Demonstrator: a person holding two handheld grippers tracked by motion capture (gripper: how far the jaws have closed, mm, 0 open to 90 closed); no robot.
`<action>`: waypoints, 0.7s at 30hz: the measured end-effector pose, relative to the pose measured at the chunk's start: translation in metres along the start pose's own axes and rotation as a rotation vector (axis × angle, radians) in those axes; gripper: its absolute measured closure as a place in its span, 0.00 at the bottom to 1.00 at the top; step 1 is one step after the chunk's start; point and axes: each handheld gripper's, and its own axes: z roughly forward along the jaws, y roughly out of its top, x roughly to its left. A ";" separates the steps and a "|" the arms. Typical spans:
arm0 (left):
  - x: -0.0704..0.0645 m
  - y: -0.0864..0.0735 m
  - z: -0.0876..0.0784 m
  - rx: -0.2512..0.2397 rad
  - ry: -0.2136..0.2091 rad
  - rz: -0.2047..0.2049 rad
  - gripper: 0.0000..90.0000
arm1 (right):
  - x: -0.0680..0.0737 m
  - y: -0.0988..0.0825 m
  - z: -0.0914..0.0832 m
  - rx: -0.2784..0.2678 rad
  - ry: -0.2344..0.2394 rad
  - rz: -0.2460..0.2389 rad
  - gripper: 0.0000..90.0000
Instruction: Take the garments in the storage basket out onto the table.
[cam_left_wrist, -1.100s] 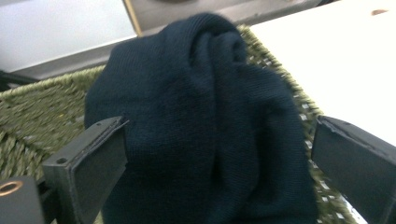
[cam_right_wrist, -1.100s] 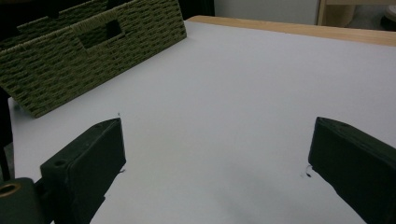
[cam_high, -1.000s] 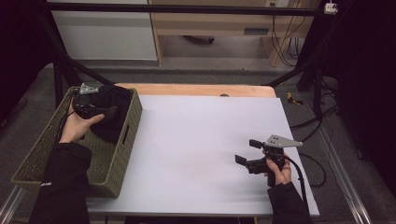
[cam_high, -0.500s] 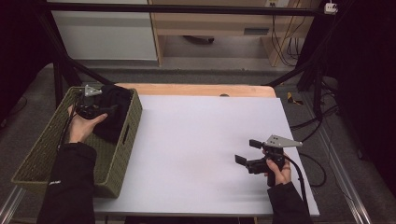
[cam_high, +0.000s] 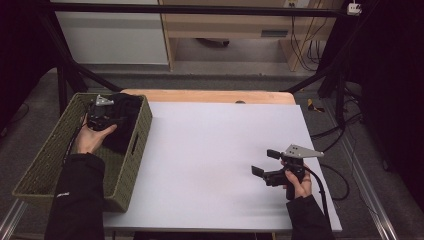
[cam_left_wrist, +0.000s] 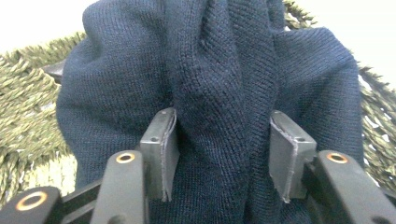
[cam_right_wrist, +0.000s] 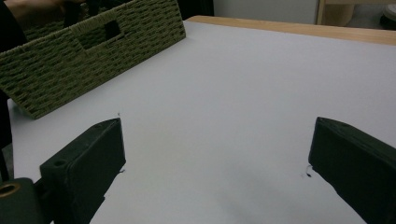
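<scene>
Right gripper (cam_high: 264, 163): bare table (cam_high: 210, 150) ahead, clear passage. Left gripper (cam_left_wrist: 219, 154): knit garment (cam_left_wrist: 219, 70) ahead, basket (cam_high: 131, 150) walls on sides.

navy knit garment (cam_left_wrist: 219, 70), olive-green woven basket (cam_high: 47, 160), white table (cam_high: 210, 150) with light wood edge, black jaws, black sleeves (cam_high: 75, 200)

One knit garment (cam_left_wrist: 219, 70), one basket (cam_high: 60, 160)

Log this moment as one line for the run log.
left gripper: jaws just closing around a fold of dark knit garment in woven basket | right gripper: open, over white table, holding nothing
</scene>
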 end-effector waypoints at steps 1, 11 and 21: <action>0.000 0.000 0.000 0.002 0.002 -0.003 0.55 | 0.000 0.000 0.000 0.000 0.000 0.000 0.04; -0.001 -0.005 -0.001 0.008 0.000 0.015 0.82 | 0.000 0.000 0.000 0.000 0.000 0.001 0.04; -0.004 -0.004 -0.008 0.021 0.010 0.019 0.89 | 0.000 0.000 0.001 0.001 0.000 0.004 0.04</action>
